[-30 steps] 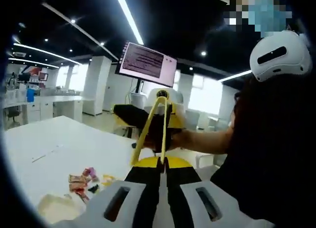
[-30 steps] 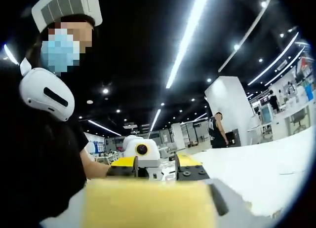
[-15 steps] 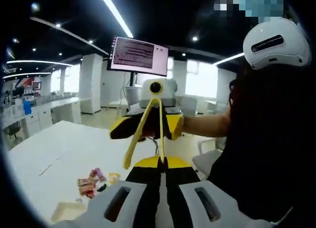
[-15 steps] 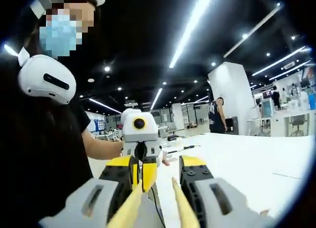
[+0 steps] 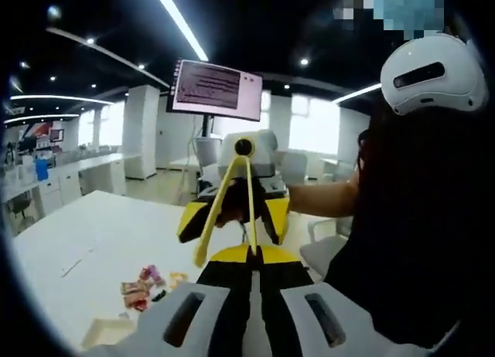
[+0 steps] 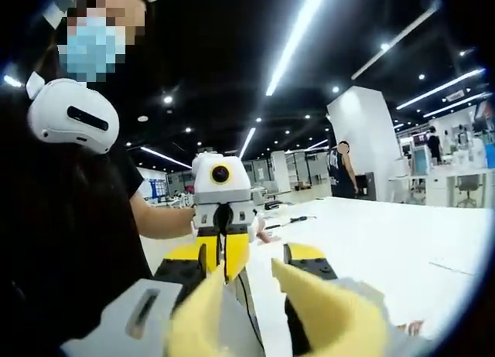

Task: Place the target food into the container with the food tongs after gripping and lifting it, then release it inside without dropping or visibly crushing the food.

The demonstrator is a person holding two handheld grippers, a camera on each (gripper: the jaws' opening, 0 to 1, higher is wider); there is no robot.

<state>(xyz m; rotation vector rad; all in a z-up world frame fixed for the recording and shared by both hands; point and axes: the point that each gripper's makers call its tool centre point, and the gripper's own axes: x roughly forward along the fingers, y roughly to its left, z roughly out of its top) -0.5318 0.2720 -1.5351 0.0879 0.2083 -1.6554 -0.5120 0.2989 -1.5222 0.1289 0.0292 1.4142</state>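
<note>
Lying below left claw (image 5: 251,256): wrapped snacks (image 5: 143,286)

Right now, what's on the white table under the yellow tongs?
On the white table, below the yellow tongs, lie small colourful wrapped snacks and a pale flat piece. The left claw hides anything nearer.

A white table (image 5: 93,237) carries a small cluster of wrapped snacks (image 5: 143,286) in pink, red and yellow wrappers, lying close together. Just beside them, nearer the view's lower edge, sits a pale shallow container (image 5: 100,330). A thin strip (image 5: 69,266) lies apart on the bare tabletop.
</note>
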